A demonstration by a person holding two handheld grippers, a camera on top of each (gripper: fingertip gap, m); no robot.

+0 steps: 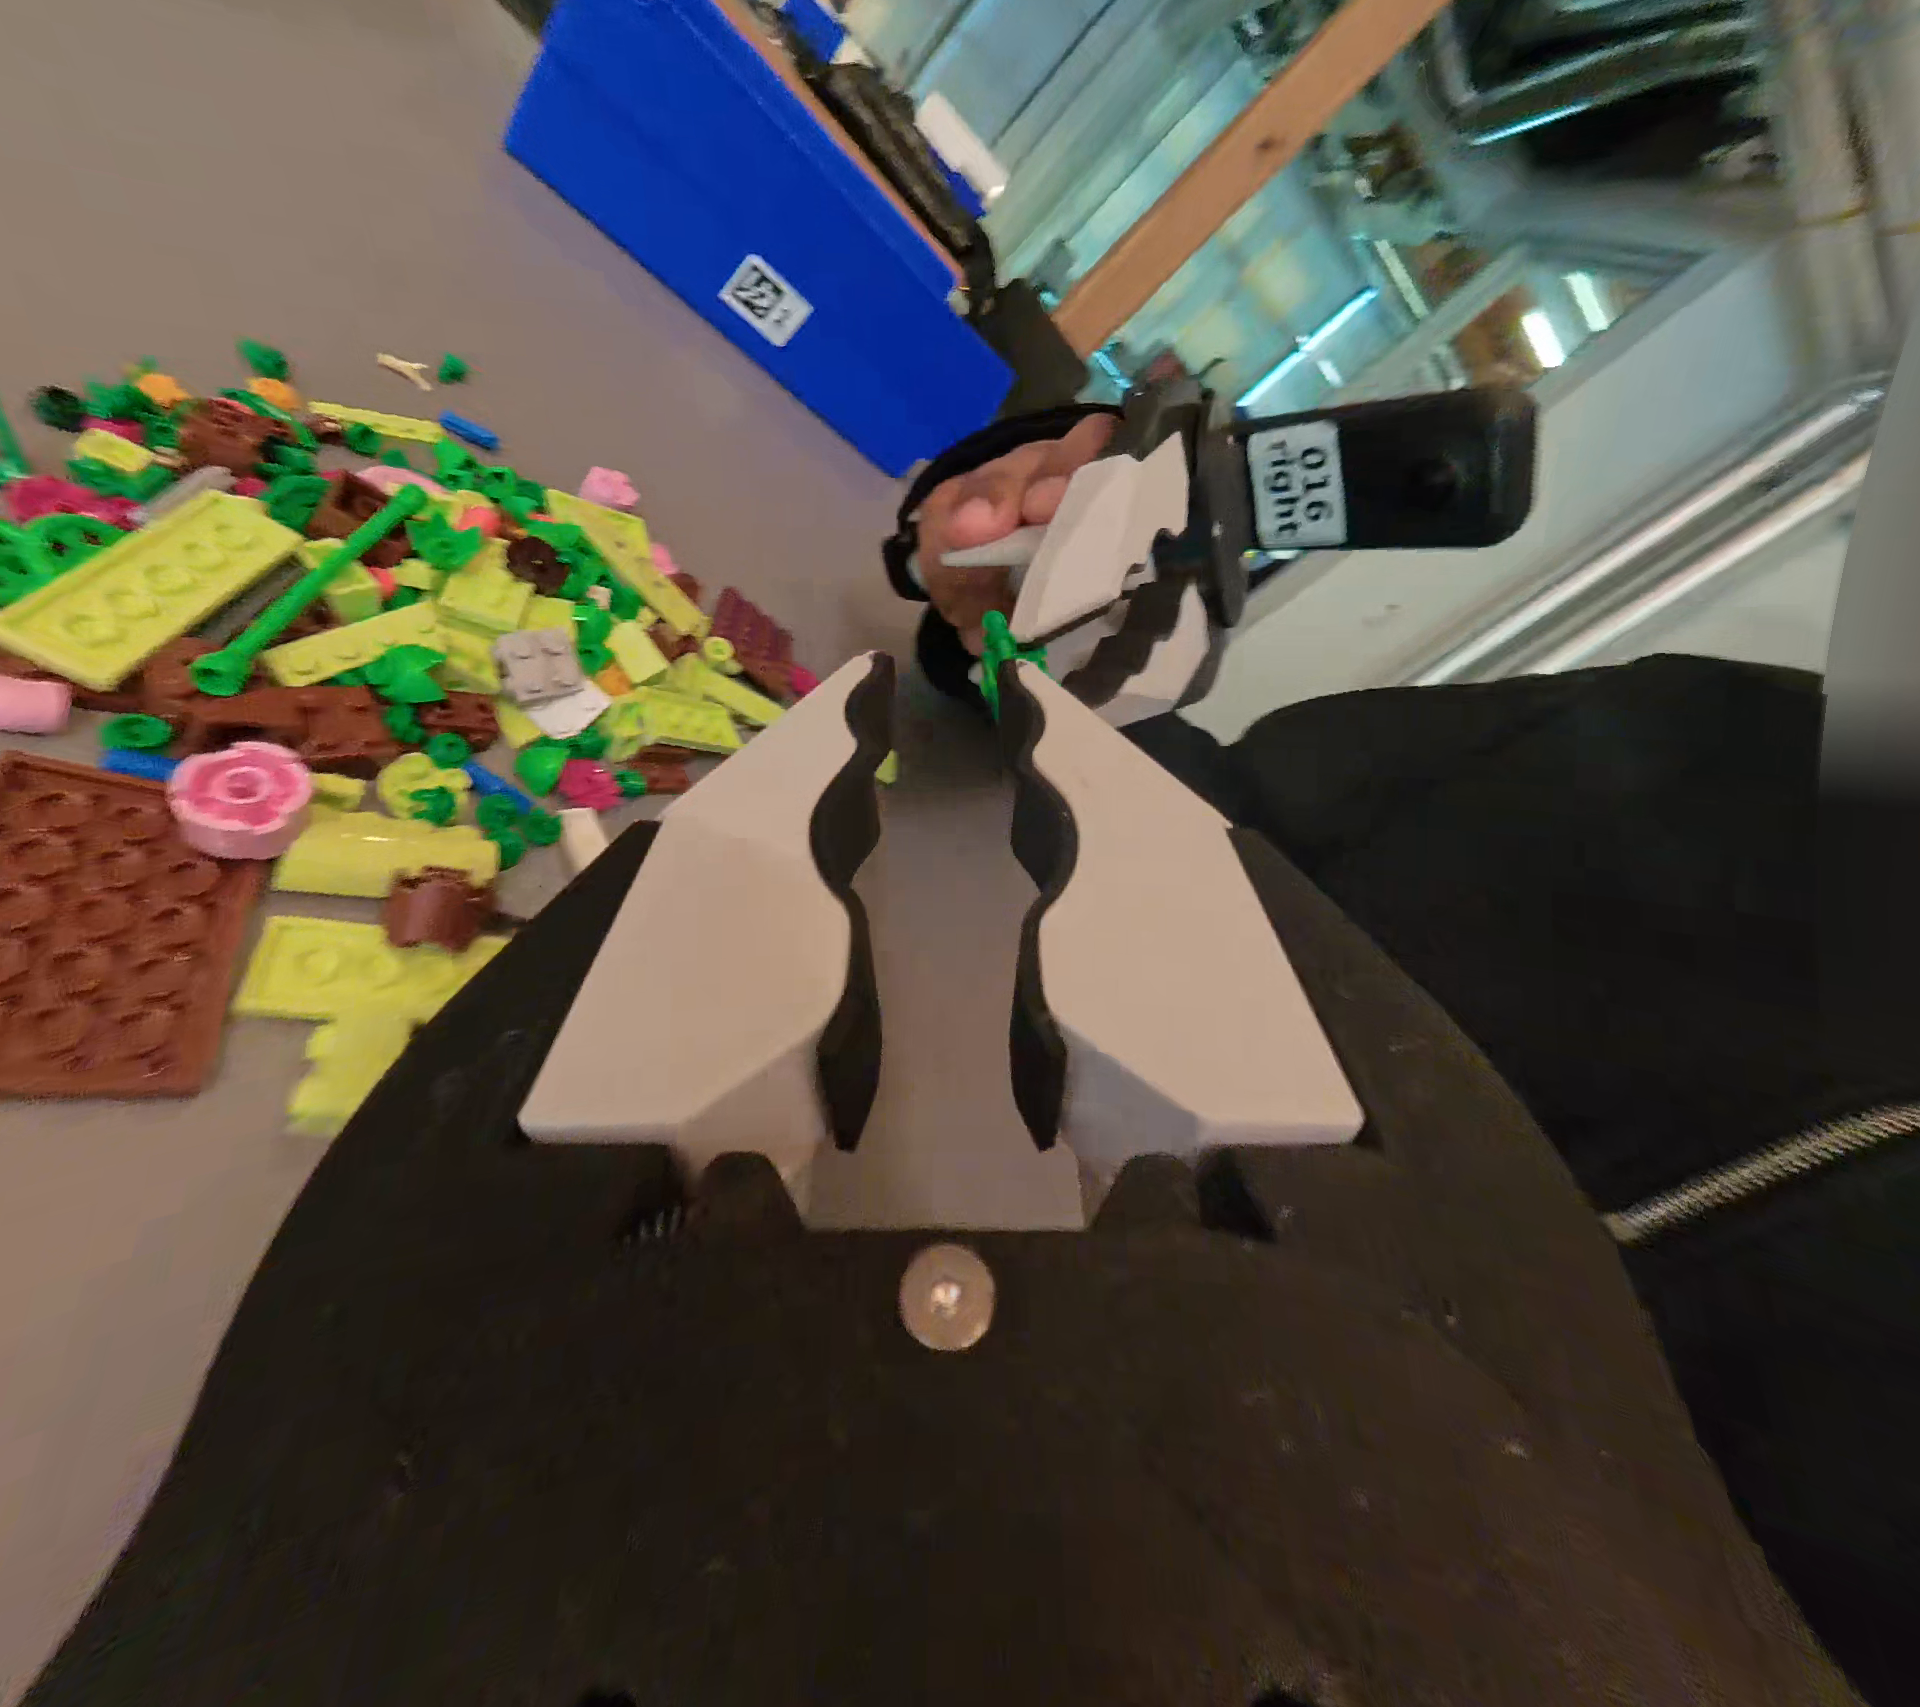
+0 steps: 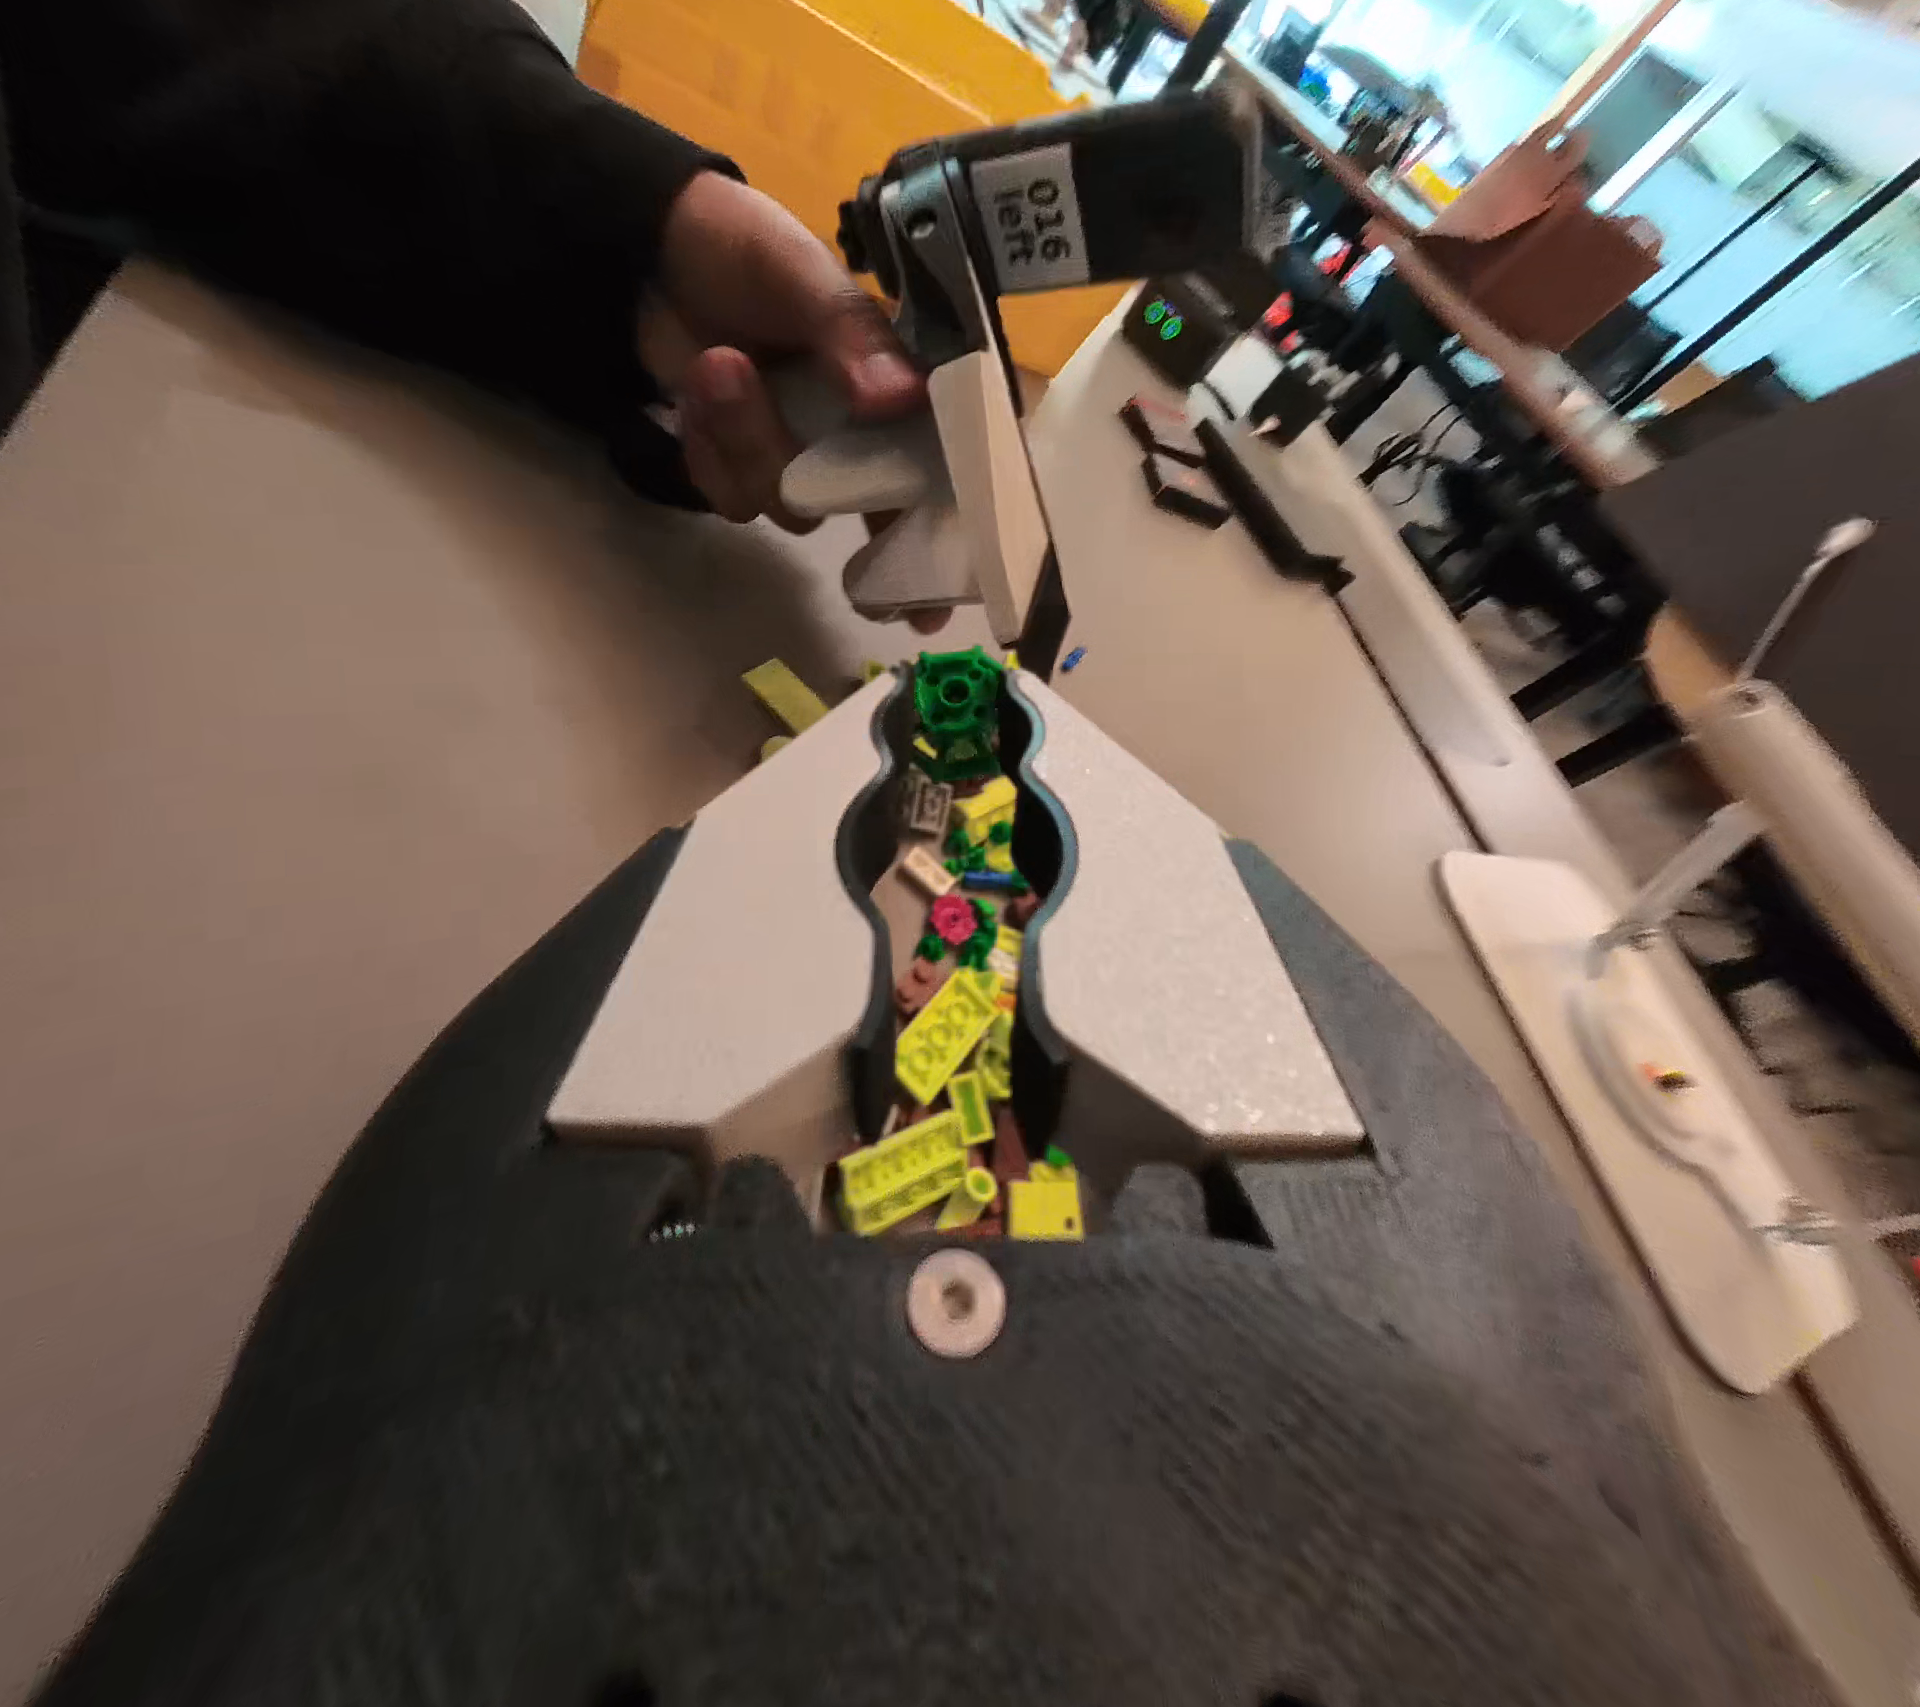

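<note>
the grey tabletop [image 1: 260, 203] carries a blue plastic bin with a white square tag [image 1: 727, 203] at its far side and a yellow plastic bin [image 2: 790, 47] in the other direction. nearer lies a loose heap of small toy building bricks in lime, brown, pink and green [image 1: 343, 618], with a brown studded plate [image 1: 94, 919] at its edge. the left gripper [image 1: 945, 681] hangs above the table beside the heap, its fingers parted with nothing between them. the right gripper [image 2: 956, 691] is clenched at its tips on a small green leafy plastic piece [image 2: 954, 701], held in the air just beside the left gripper's fingertips.
</note>
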